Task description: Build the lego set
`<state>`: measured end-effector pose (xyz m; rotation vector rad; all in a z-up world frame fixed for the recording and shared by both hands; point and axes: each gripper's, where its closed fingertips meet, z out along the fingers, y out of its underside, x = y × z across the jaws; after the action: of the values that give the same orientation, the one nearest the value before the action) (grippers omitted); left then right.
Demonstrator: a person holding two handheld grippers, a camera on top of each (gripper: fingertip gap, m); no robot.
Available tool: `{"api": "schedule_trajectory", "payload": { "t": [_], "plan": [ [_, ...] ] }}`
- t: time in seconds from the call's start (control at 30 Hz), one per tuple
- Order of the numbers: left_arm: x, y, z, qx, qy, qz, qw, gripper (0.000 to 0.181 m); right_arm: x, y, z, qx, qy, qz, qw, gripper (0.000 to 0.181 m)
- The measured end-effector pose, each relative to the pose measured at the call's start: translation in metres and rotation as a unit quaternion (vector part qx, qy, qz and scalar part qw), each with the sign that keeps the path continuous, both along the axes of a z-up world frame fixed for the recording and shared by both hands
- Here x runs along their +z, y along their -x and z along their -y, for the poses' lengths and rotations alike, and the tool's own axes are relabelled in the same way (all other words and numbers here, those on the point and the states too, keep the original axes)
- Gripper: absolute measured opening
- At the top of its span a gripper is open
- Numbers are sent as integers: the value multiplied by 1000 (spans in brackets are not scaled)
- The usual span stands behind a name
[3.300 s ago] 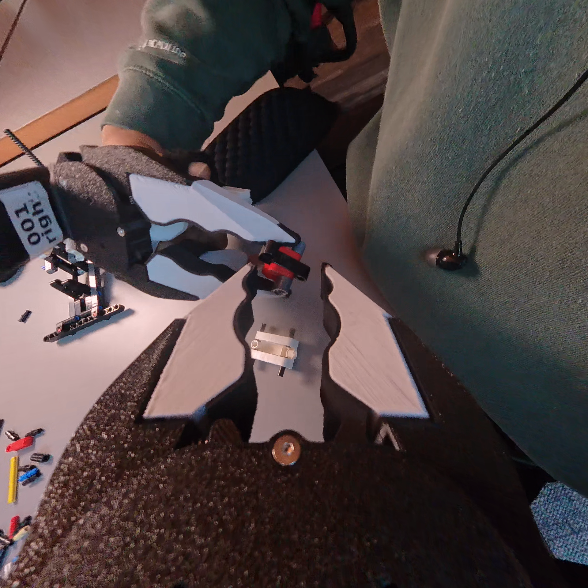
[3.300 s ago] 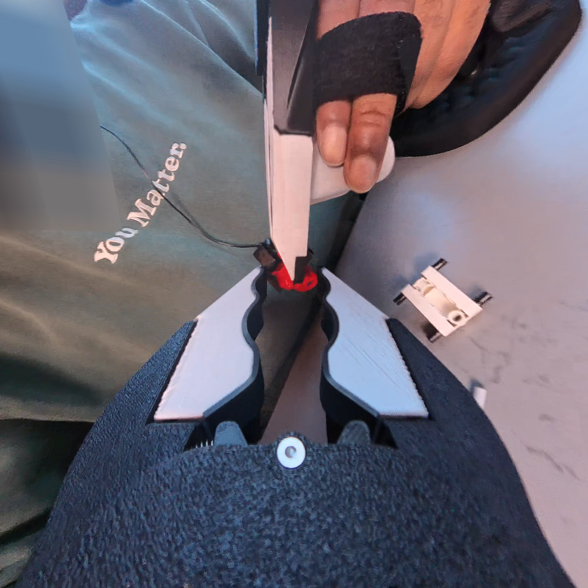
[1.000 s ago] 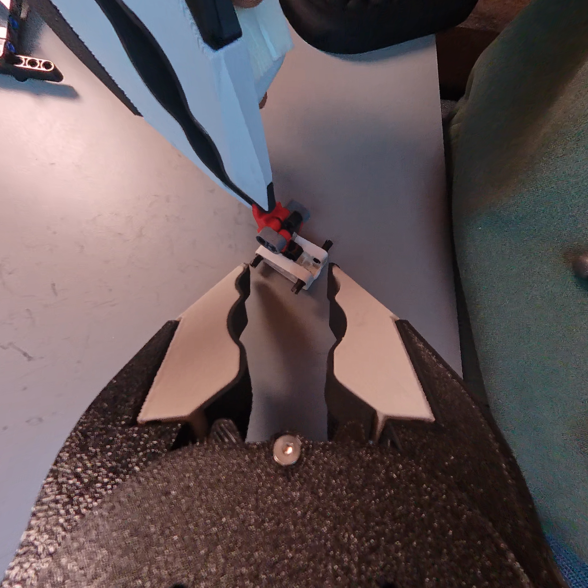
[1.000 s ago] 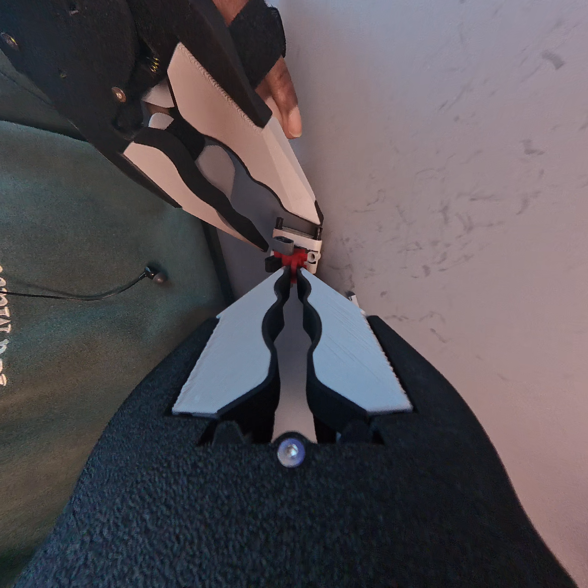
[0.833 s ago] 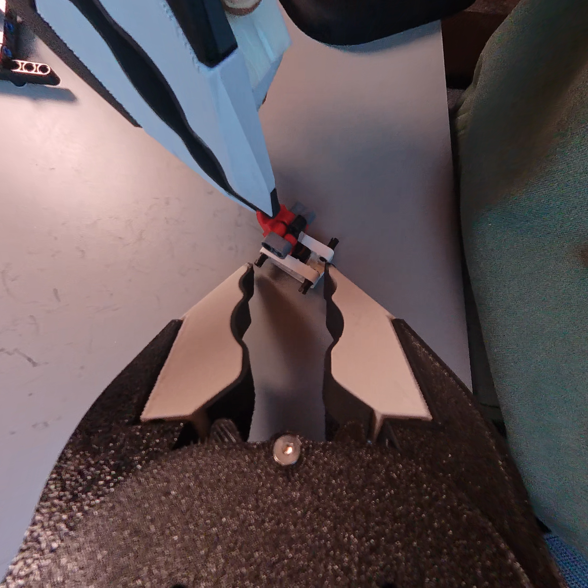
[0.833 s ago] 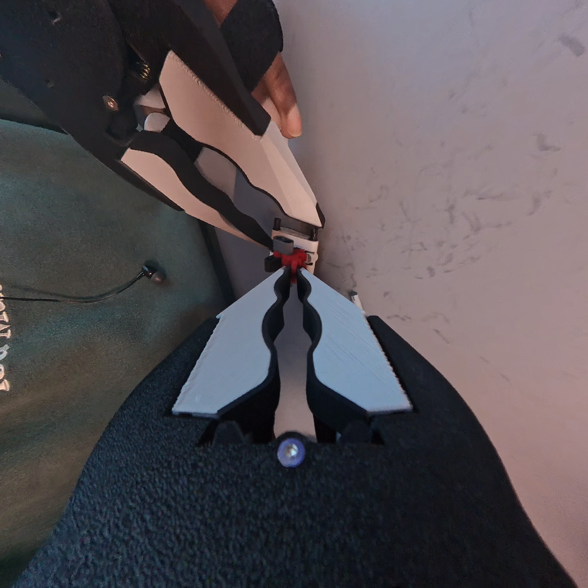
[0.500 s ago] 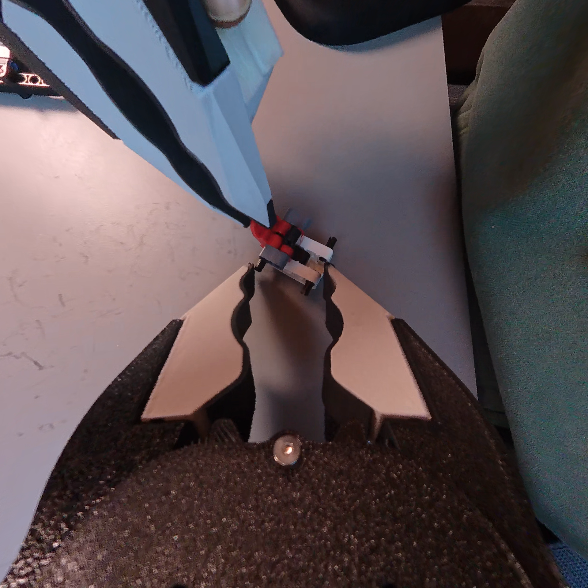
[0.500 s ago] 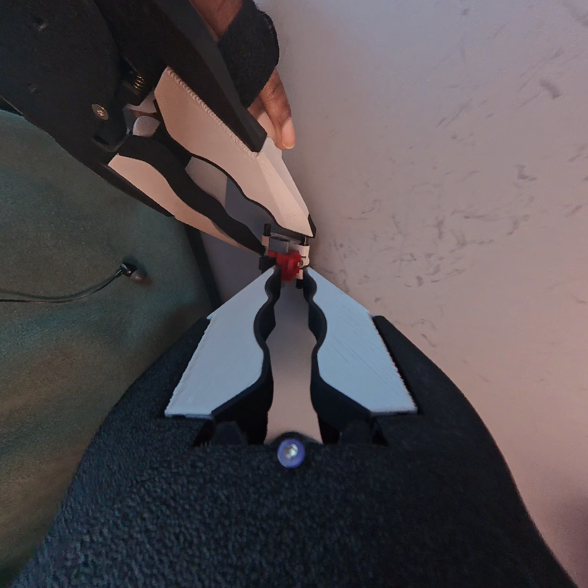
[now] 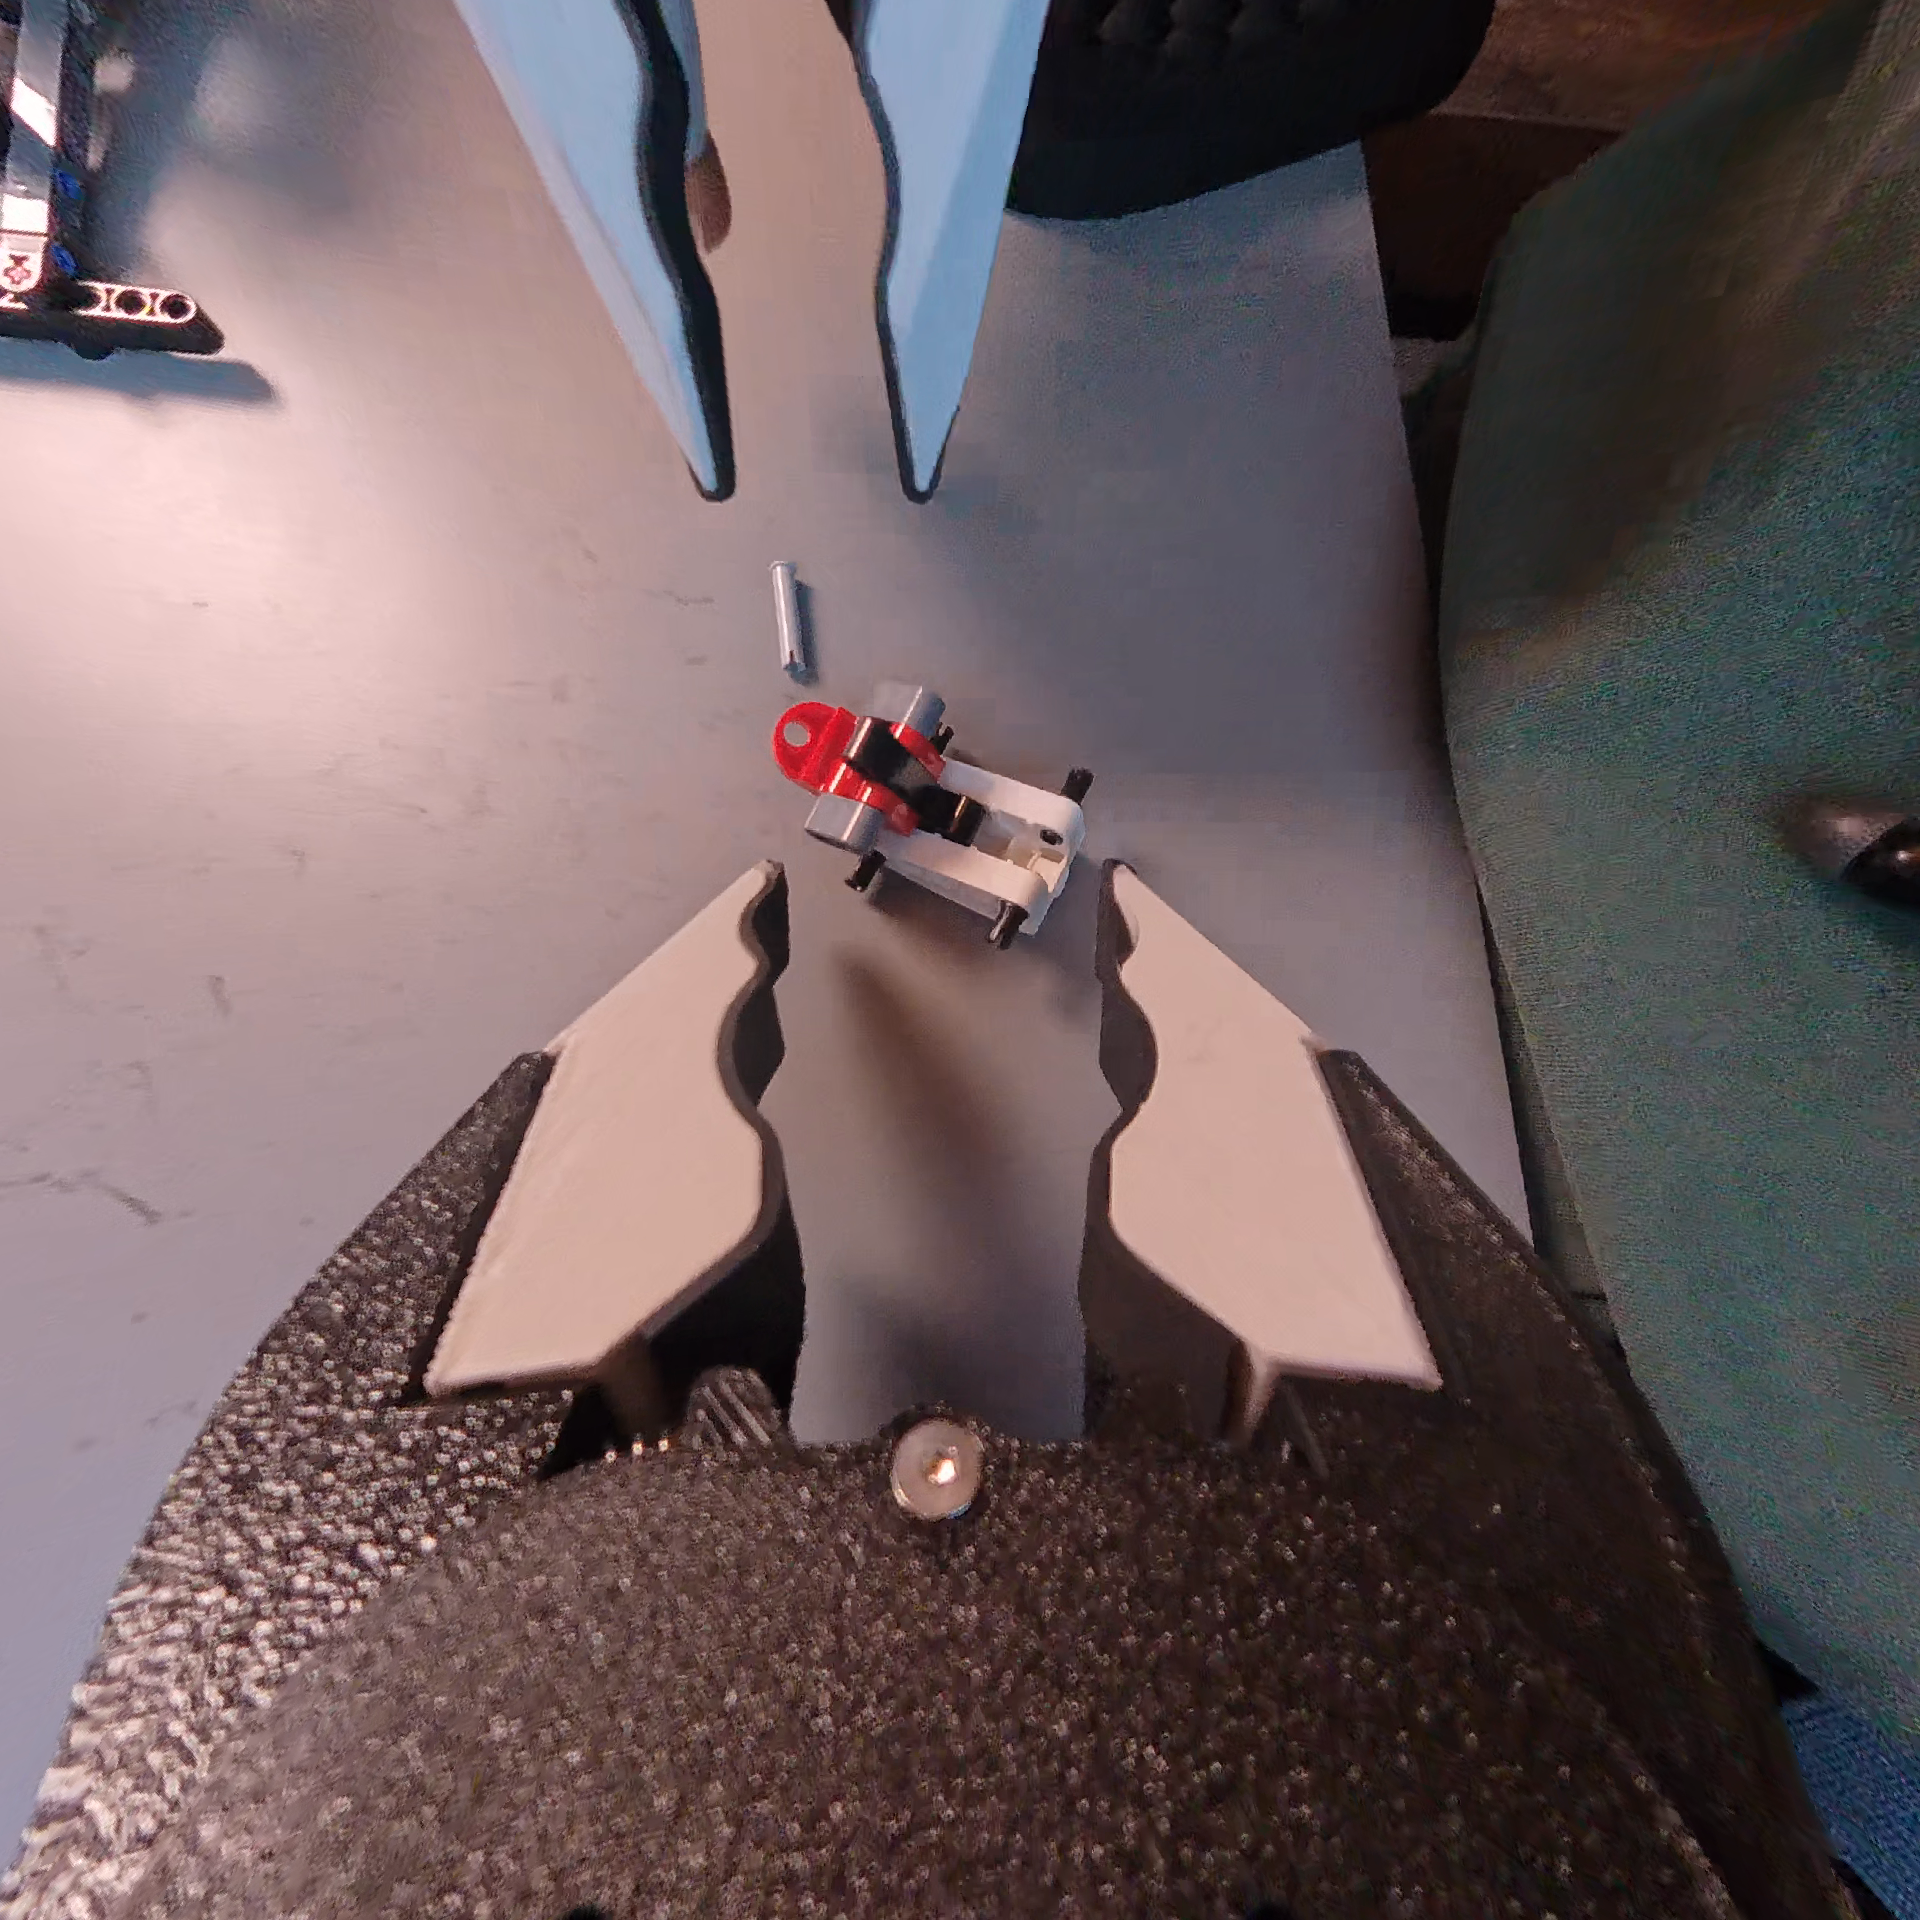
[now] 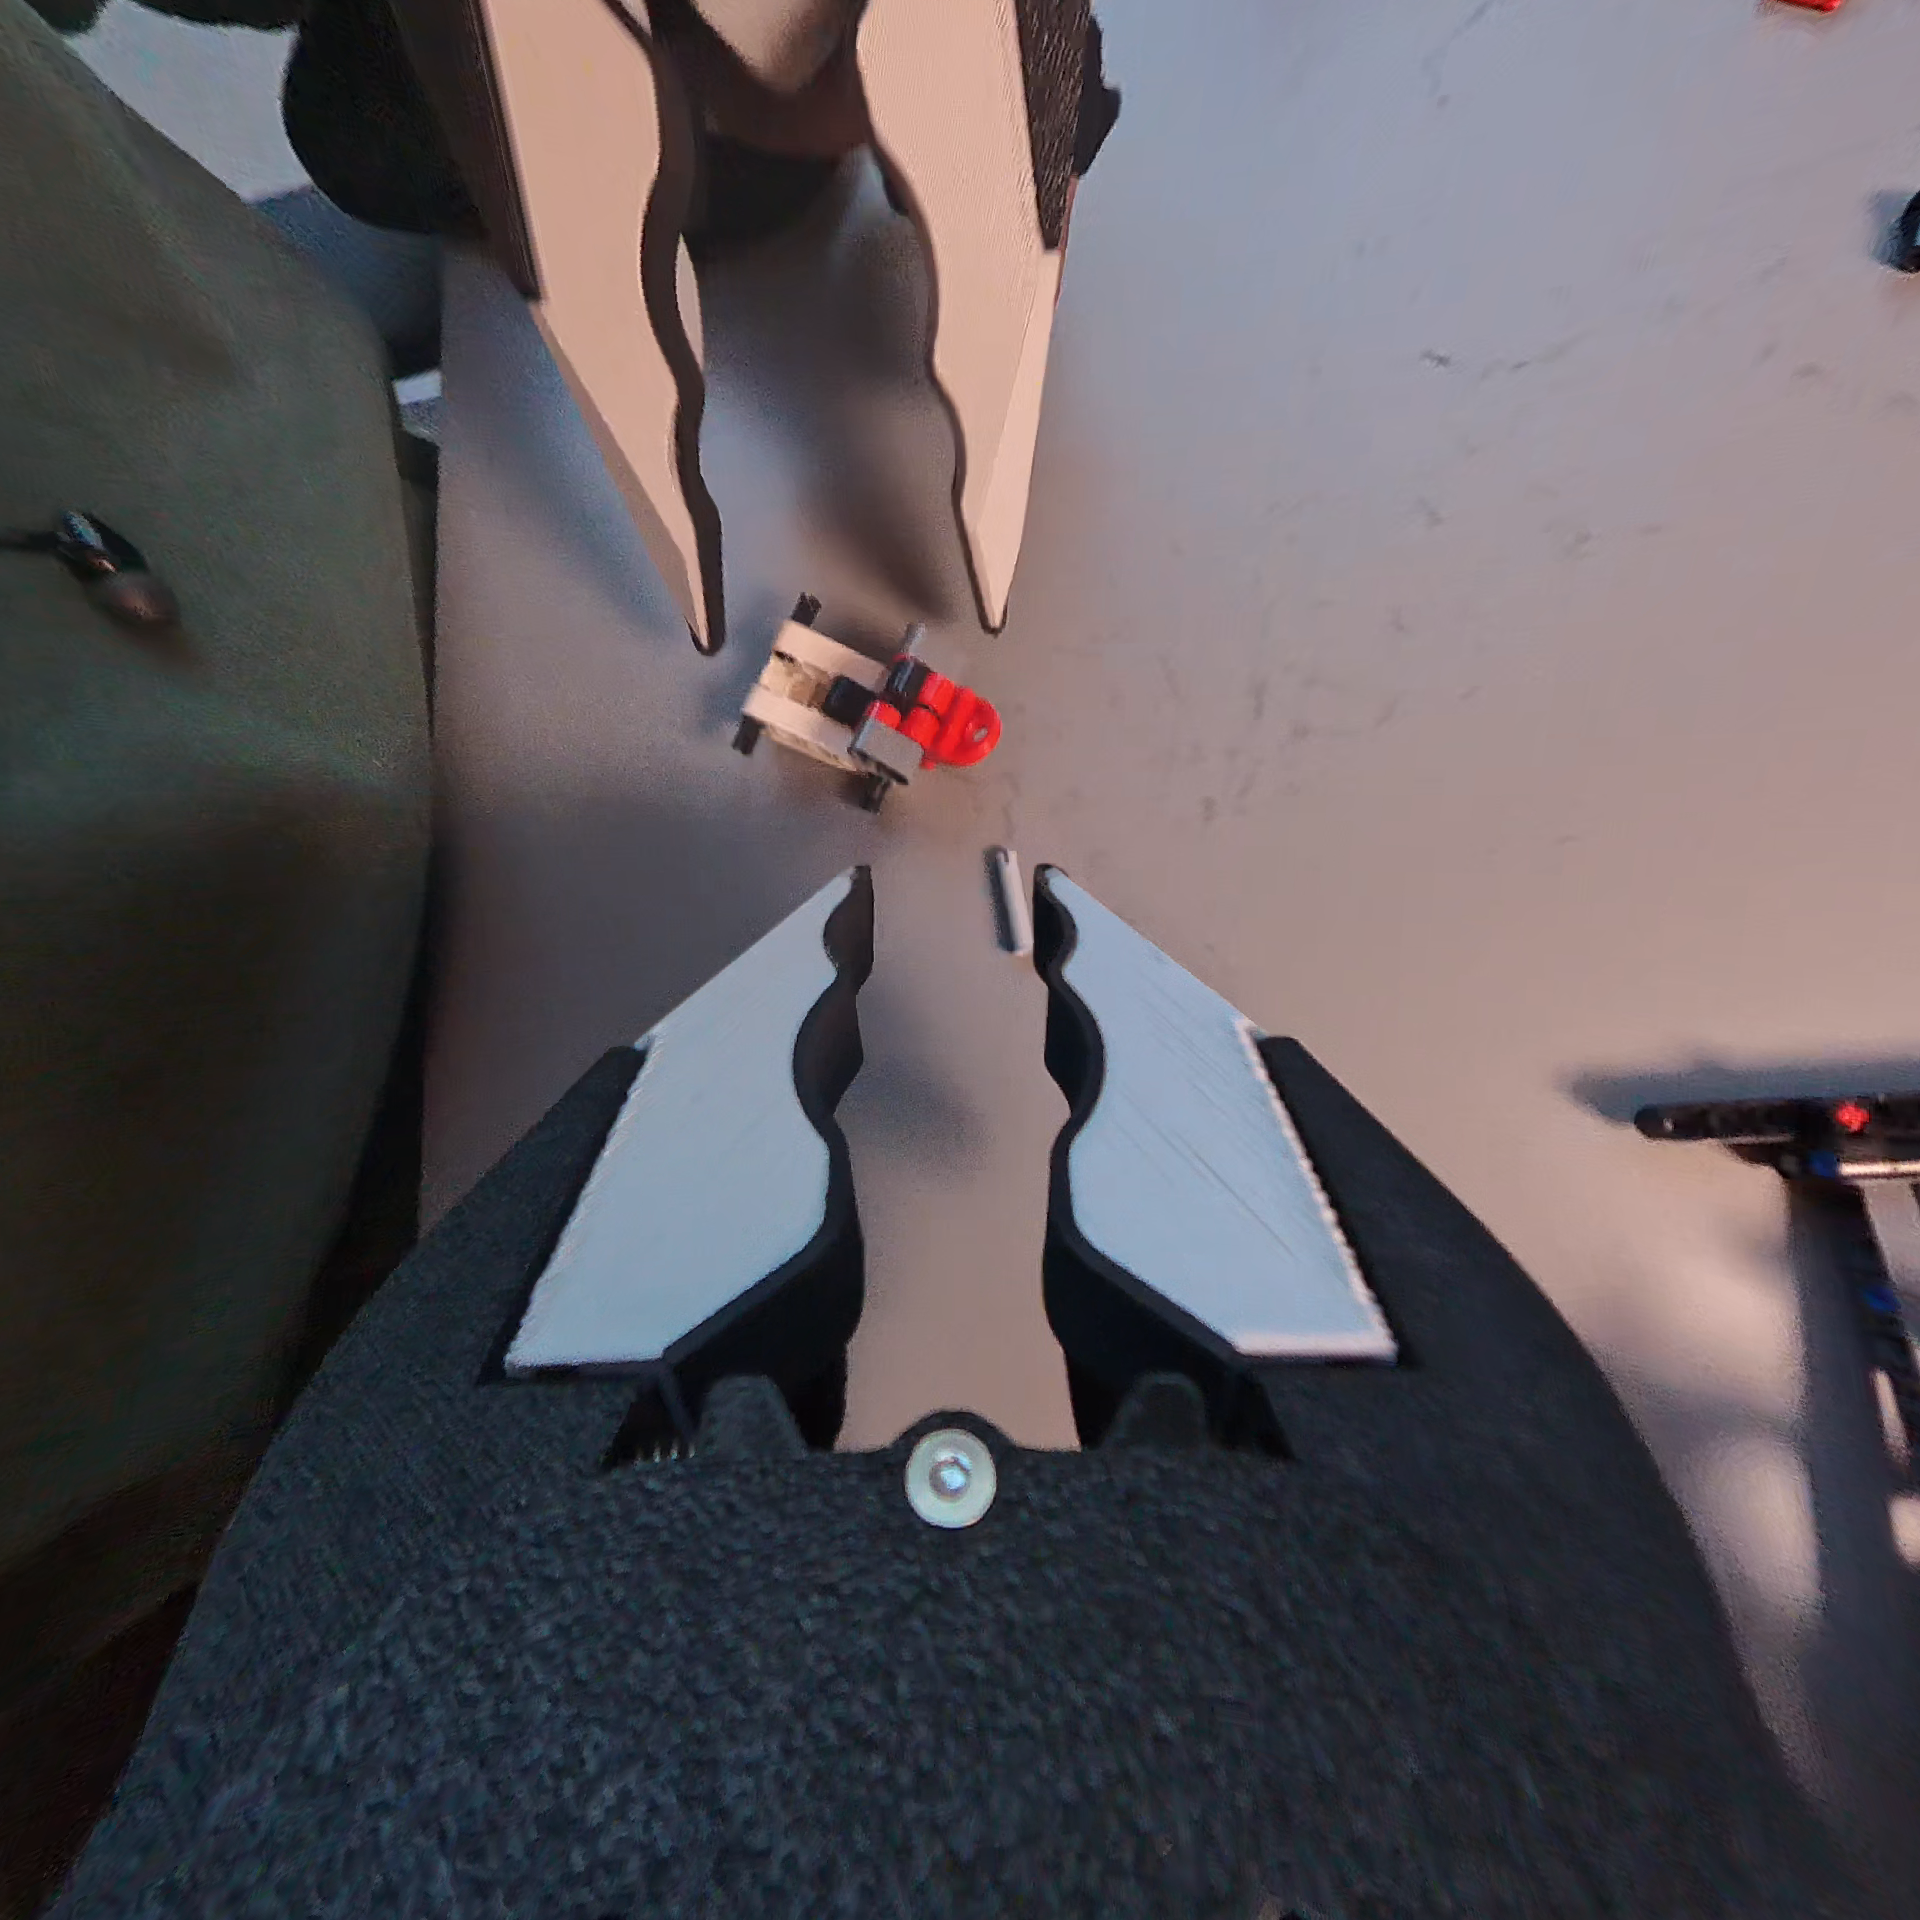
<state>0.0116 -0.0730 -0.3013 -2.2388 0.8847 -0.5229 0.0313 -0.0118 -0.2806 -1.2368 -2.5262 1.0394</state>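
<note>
Right tongs (image 10: pixel 951 873) have let go of the red piece and drawn back since half a second ago; both pairs now gape wide, empty, tips facing each other across the desk (image 9: pixel 312 727). Left tongs (image 9: pixel 940 868) spread just short of the small assembly (image 9: pixel 925 805): white frame with black pins, red connector and grey cross-piece joined on top, lying flat near the desk's edge. Loose grey pin (image 9: pixel 790 620) lies just beyond it, by the right tongs' tip. Larger black build (image 9: pixel 73 260) well apart. Green sweatshirt (image 9: pixel 1714 831) alongside.
</note>
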Motion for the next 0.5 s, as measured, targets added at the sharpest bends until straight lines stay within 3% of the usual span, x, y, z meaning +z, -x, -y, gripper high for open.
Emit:
{"api": "schedule_trajectory", "payload": {
  "t": [0.13, 0.3, 0.5],
  "plan": [
    [-3, -3, -5, -29, 20, 8, 999, 65, -21, -11, -9, -10, -32, -44, 998, 31],
    [-10, -9, -12, -54, 33, -5, 998, 67, -27, -5, -14, -11, -40, -51, 998, 29],
    [-13, -10, -16, -42, 17, -33, 998, 60, -35, 2, -12, 37, -68, -35, 996, 18]
  ]
}}
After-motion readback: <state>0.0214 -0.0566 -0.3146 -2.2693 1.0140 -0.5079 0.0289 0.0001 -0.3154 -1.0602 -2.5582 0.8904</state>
